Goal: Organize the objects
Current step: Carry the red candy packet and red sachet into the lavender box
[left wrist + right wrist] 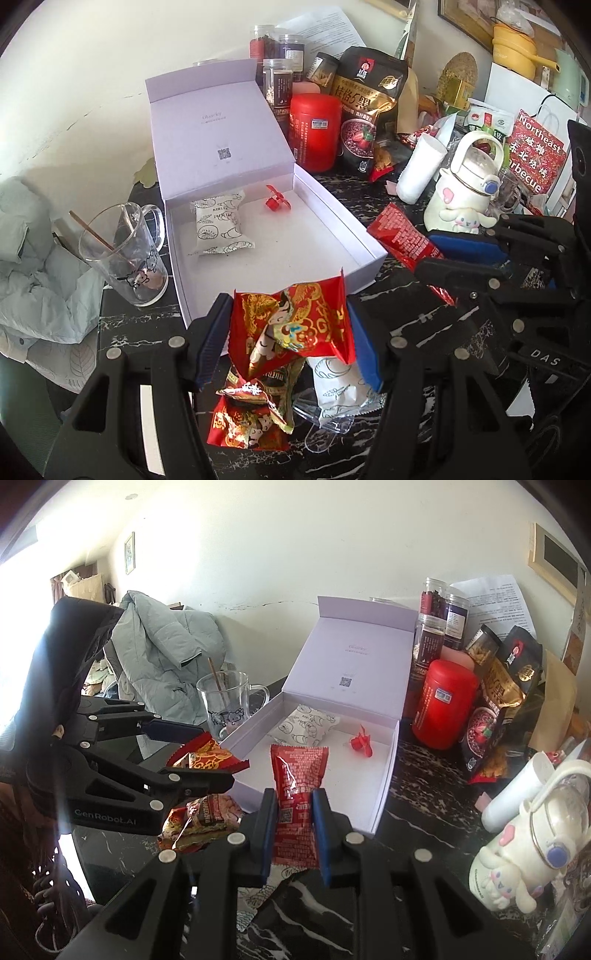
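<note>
An open white box [364, 242] [384, 794] lies on the dark marble table; it holds a white printed snack packet [219, 225] [306, 725] and a small red toy [275, 201] [360, 742]. My left gripper [290, 336] [212, 755] is shut on a red and gold snack packet [295, 325] [207, 757] just before the box's near edge. My right gripper [295, 830] [448, 254] is shut on a plain red snack packet [297, 797] [402, 238] by the box's near right side. More snack packets [251, 417] [201, 821] lie under the left gripper.
A glass mug [123, 253] [225, 701] with a stick stands left of the box beside a pale green jacket [33, 266]. A red can [314, 131] [441, 705], jars [279, 81], a black pouch [367, 107] and a white character bottle [465, 188] [524, 845] crowd the right.
</note>
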The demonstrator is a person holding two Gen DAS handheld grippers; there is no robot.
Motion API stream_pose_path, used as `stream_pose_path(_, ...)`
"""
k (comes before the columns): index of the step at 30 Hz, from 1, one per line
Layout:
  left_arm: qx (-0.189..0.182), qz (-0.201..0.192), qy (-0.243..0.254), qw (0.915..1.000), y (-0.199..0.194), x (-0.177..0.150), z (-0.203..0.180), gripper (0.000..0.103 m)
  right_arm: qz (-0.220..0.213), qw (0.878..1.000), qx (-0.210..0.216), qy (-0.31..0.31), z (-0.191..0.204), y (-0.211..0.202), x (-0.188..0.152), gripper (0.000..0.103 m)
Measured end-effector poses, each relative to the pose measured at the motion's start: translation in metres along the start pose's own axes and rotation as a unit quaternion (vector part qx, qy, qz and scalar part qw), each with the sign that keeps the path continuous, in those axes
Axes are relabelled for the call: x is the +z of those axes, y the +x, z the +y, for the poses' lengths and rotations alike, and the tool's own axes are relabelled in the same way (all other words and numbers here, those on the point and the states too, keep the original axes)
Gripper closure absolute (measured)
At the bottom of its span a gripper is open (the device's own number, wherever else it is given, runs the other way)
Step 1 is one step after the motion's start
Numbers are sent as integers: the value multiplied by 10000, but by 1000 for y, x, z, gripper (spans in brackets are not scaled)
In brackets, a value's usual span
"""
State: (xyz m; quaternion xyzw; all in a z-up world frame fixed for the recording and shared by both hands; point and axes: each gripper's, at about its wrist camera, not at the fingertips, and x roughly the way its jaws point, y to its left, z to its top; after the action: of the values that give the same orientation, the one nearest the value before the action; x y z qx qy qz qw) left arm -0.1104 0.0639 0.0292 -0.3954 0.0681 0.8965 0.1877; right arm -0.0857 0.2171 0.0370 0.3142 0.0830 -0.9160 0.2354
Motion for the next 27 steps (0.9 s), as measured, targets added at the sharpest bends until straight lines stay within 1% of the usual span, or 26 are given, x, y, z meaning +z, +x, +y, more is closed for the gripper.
stream_pose_path(4, -60, 60, 41, 10000, 11, 10, 6, 44, 33, 10000, -4, 41, -9, 12, 6, 84)
stream_pose_path(20, 4, 269, 73, 9996, 69, 50, 31, 44, 208, 9997, 4, 141, -45, 74, 35, 84)
stream_pose_path(27, 41, 315, 108, 9994, 93, 63, 40, 44, 165, 9997, -56, 185, -58, 93, 48, 84)
